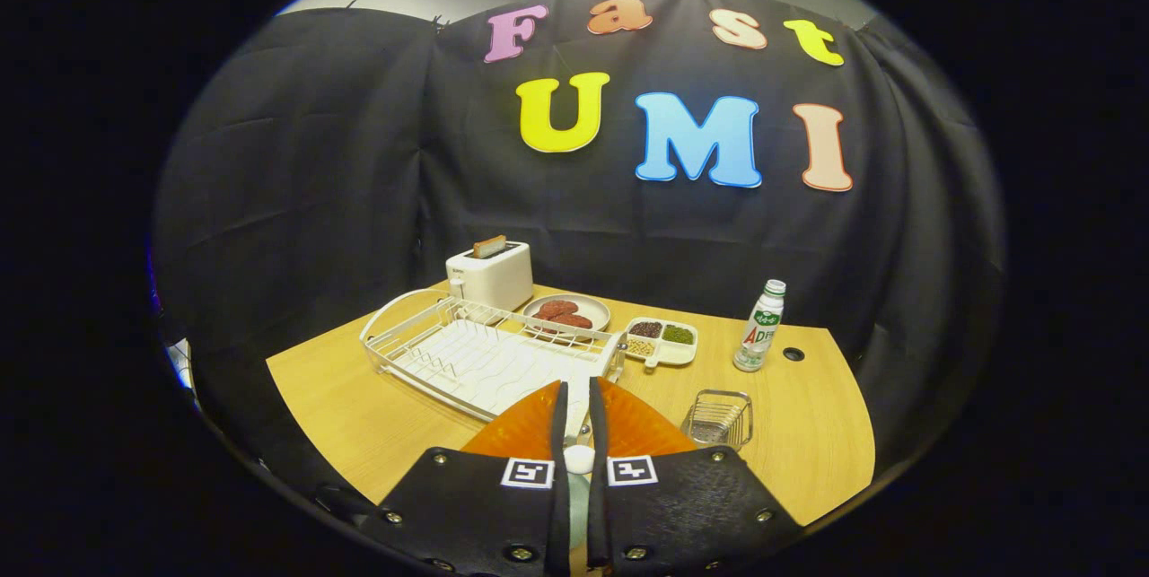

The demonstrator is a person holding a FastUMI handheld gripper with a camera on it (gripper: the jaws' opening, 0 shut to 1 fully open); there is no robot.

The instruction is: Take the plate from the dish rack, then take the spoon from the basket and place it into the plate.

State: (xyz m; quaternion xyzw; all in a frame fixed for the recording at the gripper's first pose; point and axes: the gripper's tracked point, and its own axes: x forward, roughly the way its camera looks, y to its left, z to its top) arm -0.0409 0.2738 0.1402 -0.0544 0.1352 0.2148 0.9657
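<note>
Gripper [579,420] fingers stand nearly together, clamped on a pale spoon [579,458] whose end shows between them. Directly beneath lies the one orange plate [525,433], set on the table just in front of the dish rack [485,357]. I judge the spoon is ready to be released: lower it near the plate's middle, then part the fingers gently. One wire basket [718,420] sits right of the plate. Beyond the rack stand one toaster [490,276], one dish of patties [565,312], one divided tray [662,341] and one bottle [760,326].
</note>
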